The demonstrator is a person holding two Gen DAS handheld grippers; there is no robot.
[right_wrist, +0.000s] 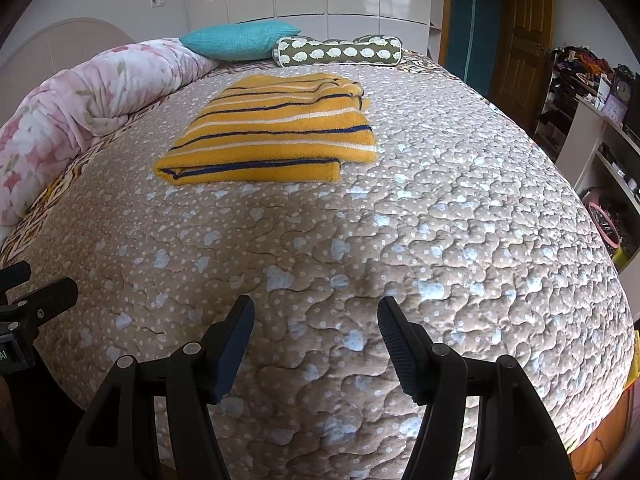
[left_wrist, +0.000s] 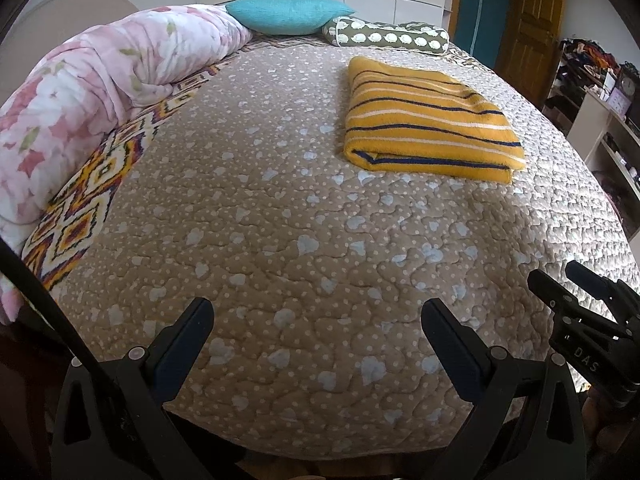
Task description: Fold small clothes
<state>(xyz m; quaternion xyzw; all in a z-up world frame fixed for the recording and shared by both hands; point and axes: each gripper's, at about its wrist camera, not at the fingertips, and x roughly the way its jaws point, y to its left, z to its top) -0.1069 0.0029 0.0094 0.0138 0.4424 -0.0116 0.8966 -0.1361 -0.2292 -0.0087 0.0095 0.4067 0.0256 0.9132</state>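
Sweater (right_wrist: 272, 128), yellow with dark and white stripes, lies folded on the bed's quilted cover (right_wrist: 440, 220), well away from both tools (a teal pillow (right_wrist: 240, 42) and a floral duvet (left_wrist: 100, 92) sit beyond). The left gripper (left_wrist: 316, 320) and right gripper (right_wrist: 316, 320) hover near the bed's edge, fingers spread wide, gripping nothing.

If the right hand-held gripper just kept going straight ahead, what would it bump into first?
Probably the quilted bedspread: the open right hand-held gripper angles down toward it. The folded yellow striped garment lies farther ahead, left of its line.
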